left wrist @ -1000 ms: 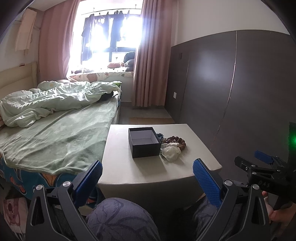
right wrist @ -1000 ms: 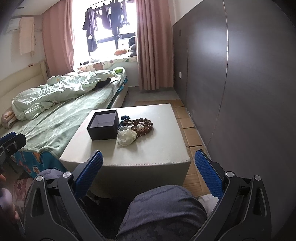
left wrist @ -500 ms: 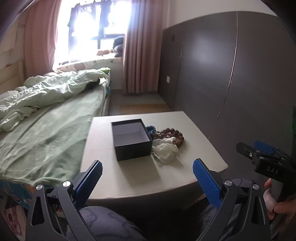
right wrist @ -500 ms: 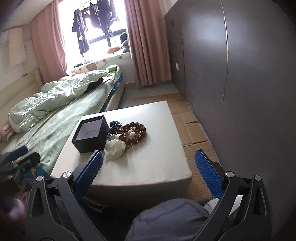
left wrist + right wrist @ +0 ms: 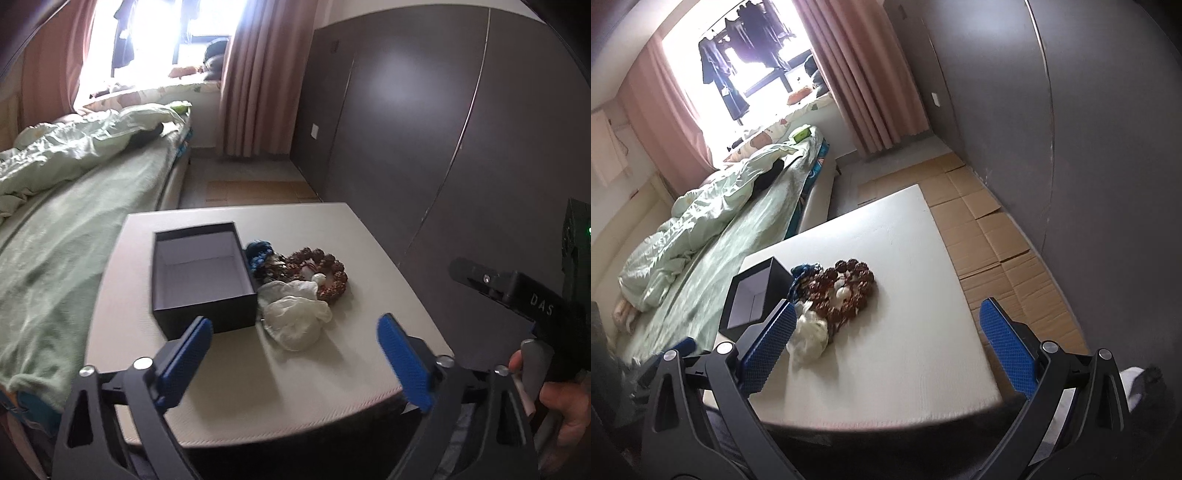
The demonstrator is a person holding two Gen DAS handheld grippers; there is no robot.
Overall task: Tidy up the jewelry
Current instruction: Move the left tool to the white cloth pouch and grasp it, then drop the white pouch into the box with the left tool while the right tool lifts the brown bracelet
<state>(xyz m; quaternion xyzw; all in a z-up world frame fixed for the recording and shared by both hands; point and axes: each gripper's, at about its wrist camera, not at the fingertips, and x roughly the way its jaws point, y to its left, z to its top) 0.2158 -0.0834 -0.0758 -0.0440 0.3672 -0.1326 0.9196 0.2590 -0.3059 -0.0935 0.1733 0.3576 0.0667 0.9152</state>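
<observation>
A black open box (image 5: 203, 273) with a pale lining stands on the white table (image 5: 332, 387). Right of it lies a heap: blue beads (image 5: 258, 253), a brown bead string (image 5: 330, 277) and a crumpled white pouch (image 5: 295, 317). My left gripper (image 5: 293, 320) hovers over the table's near edge, short of the pouch; its jaws are closing with nothing between them. In the right wrist view the box (image 5: 753, 295), brown beads (image 5: 853, 284) and pouch (image 5: 809, 332) lie ahead and left of my right gripper (image 5: 887, 304), which is open and holds nothing.
A bed with a green blanket (image 5: 74, 221) runs along the table's left side. Dark wall panels (image 5: 443, 147) close the right. Flattened cardboard (image 5: 997, 240) covers the floor beside the table. A hand (image 5: 565, 406) holds the right gripper's handle.
Both grippers have come forward and down towards the table, so the box and jewelry look larger. The right wrist view has rolled. The left jaws stand a little narrower.
</observation>
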